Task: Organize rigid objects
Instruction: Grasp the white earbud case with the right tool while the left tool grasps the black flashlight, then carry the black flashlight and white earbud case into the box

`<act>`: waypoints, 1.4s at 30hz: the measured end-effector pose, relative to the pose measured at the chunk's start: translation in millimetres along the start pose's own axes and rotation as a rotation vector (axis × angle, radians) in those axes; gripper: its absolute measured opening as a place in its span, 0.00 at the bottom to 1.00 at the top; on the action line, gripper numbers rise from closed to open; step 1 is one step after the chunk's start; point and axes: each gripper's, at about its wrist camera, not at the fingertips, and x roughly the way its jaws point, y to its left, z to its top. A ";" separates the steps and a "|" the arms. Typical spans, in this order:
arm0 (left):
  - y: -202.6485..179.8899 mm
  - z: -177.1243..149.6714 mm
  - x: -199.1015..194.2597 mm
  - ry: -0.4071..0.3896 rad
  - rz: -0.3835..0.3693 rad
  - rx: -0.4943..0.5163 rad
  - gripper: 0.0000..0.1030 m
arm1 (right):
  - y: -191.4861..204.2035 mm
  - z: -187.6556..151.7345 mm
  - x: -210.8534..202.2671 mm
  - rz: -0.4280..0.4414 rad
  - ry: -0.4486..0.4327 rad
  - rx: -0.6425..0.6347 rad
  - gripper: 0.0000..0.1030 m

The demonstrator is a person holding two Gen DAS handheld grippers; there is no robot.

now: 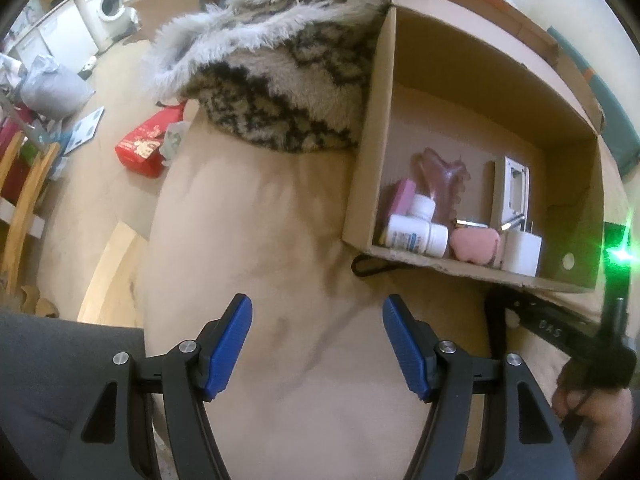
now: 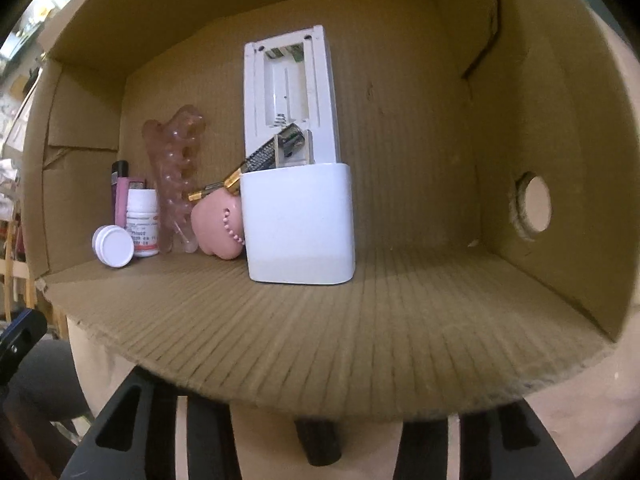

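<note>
A cardboard box (image 1: 472, 80) lies on its side on a beige cushion, open toward me. Inside stand a white block (image 2: 298, 224), a white remote with its battery bay open (image 2: 288, 92), a pink soft object (image 2: 216, 224), two white pill bottles (image 2: 142, 220), a clear pink comb-like piece (image 2: 176, 168) and a metal file (image 2: 244, 168). My left gripper (image 1: 317, 344) is open and empty above the cushion, left of the box. My right gripper is under the box's lower flap (image 2: 320, 344); its fingertips are hidden and a dark object (image 2: 318, 442) shows between its arms.
A furry patterned blanket (image 1: 280, 64) lies beside the box's left wall. A red packet (image 1: 146, 144) lies on the floor to the left, with wooden chair legs (image 1: 24, 200) and a washing machine (image 1: 110, 2) farther off. A black strap (image 1: 372, 266) lies under the box's edge.
</note>
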 end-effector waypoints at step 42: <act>-145.7 -46.9 80.9 0.209 0.028 0.173 0.17 | -93.7 -40.9 -68.0 0.046 -0.087 0.296 0.41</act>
